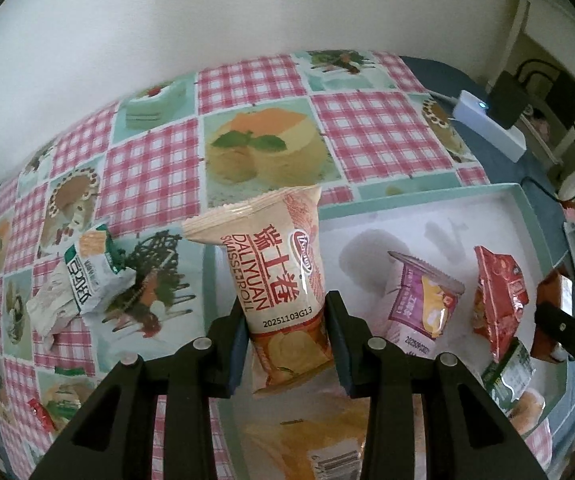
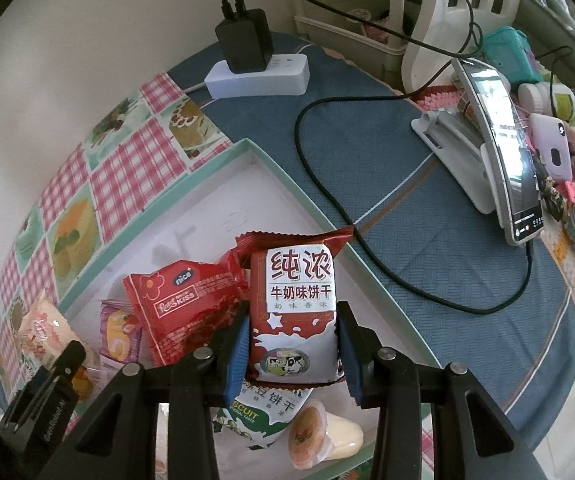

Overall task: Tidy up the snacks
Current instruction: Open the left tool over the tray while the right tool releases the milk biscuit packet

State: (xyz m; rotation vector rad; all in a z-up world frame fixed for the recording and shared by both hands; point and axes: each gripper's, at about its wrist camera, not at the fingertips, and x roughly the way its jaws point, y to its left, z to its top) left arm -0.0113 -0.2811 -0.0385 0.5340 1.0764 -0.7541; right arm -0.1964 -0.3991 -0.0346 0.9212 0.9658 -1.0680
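Checked cloth covers the table (image 1: 367, 132). Left gripper (image 1: 287, 344) squeezes a cake roll pack (image 1: 283, 276); right gripper (image 2: 293, 350) squeezes a milk biscuit pack (image 2: 297, 304). Both hang over the tray (image 1: 439, 196). Several snacks are in; a green pack (image 1: 87, 276) waits outside.

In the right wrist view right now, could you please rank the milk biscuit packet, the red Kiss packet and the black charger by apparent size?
1. milk biscuit packet, though it is nearest the camera
2. red Kiss packet
3. black charger, the farthest away

Power strip (image 2: 257, 76), charger (image 2: 243, 42), phone (image 2: 503, 148) on stand.
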